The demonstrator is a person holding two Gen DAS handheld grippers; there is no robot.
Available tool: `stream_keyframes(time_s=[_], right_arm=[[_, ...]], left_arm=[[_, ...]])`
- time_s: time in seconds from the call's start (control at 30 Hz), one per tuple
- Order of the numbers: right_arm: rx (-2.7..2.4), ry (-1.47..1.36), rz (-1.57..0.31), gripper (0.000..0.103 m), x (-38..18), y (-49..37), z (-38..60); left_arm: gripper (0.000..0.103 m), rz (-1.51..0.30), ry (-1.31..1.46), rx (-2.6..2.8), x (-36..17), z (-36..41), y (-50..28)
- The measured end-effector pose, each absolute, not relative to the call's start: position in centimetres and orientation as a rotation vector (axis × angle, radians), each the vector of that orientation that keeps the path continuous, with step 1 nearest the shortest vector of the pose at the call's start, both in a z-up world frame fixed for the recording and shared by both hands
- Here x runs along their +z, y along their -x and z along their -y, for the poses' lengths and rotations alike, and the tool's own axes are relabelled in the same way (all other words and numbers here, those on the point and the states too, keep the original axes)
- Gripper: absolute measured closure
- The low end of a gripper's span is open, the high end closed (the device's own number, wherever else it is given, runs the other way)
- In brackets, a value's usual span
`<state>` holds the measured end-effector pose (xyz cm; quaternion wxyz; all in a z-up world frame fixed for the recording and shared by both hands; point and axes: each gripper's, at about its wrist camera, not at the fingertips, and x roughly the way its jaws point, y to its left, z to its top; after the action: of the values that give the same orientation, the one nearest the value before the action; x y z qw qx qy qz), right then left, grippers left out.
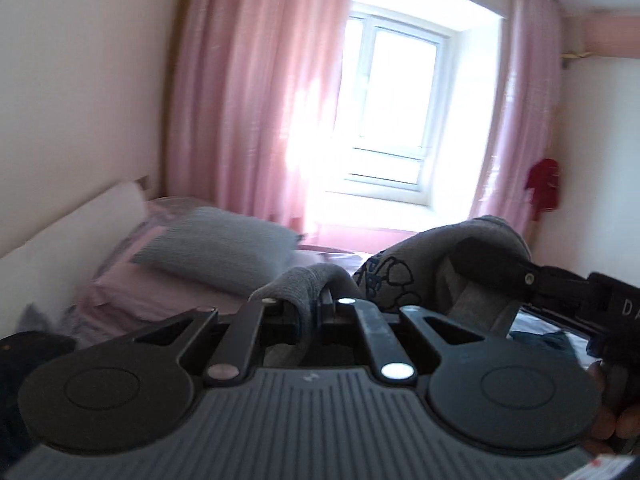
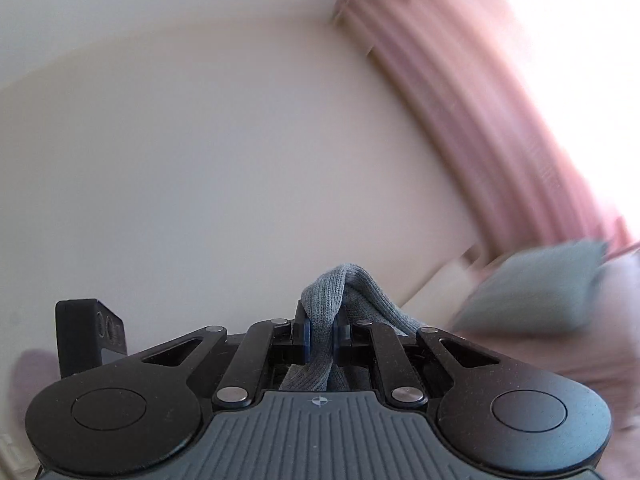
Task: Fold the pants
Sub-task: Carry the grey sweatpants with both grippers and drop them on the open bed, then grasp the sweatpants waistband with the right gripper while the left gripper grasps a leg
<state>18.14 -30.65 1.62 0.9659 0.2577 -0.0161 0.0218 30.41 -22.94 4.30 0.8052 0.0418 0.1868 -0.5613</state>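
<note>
There are 2 grippers: the left gripper (image 1: 307,312) and the right gripper (image 2: 320,336), each clamped on grey knit fabric. That fabric is 1 pair of grey pants (image 1: 420,256) with a dark outline print on it. 1 grey pillow (image 1: 216,248) lies on 1 bed (image 1: 168,296) with pink sheets. There is 1 window (image 1: 396,104), flanked by 2 pink curtains (image 1: 248,92). 1 red item (image 1: 543,188) hangs on the wall at right.

Black left gripper (image 1: 310,312), silver rivets, ribbed grey housing
</note>
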Motion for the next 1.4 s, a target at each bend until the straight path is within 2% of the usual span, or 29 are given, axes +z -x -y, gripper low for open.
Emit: stream_keyframes(time_s=[0.2,0.27,0.33,0.4,0.43,0.5,0.67,0.8,0.97,1.4], right_arm=[[-0.307,-0.395,0.072,0.096,4.8,0.3,34.8],[-0.408,-0.357,0.031,0.095,4.4,4.5,35.6],[-0.475,-0.345,-0.088,0.082,2.8,6.8,36.8],[-0.517,-0.346,-0.301,0.036,0.0,7.7,37.9],[-0.562,-0.357,-0.409,0.033,-1.8,8.3,38.3],[-0.633,-0.386,-0.542,0.034,-5.5,11.3,38.8],[-0.782,-0.655,-0.665,0.033,-13.4,21.3,39.0],[-0.893,-0.790,-0.713,0.033,-13.9,26.5,40.4],[-0.976,-0.836,-0.740,0.033,-12.9,29.6,36.9],[-1.033,-0.873,-0.792,0.034,-16.0,30.9,27.9]], left_arm=[[0.098,-0.420,-0.097,-1.571,5.4,34.7,-13.1],[0.098,-0.468,-0.132,-1.637,3.9,38.5,-8.6],[0.090,-0.572,-0.236,-1.636,0.2,42.5,-6.3],[0.084,-0.672,-0.358,-1.586,-4.1,45.0,-4.3],[0.083,-0.682,-0.400,-1.555,-6.1,45.2,-3.0],[0.075,-0.713,-0.522,-1.479,-10.9,44.2,-3.0],[0.074,-0.861,-0.676,-1.359,-18.5,39.1,-1.6],[0.069,-0.934,-0.697,-1.301,-18.8,33.6,0.4],[0.065,-0.971,-0.725,-1.317,-18.3,29.2,2.3],[0.064,-0.981,-0.785,-1.353,-19.1,22.7,4.1]])
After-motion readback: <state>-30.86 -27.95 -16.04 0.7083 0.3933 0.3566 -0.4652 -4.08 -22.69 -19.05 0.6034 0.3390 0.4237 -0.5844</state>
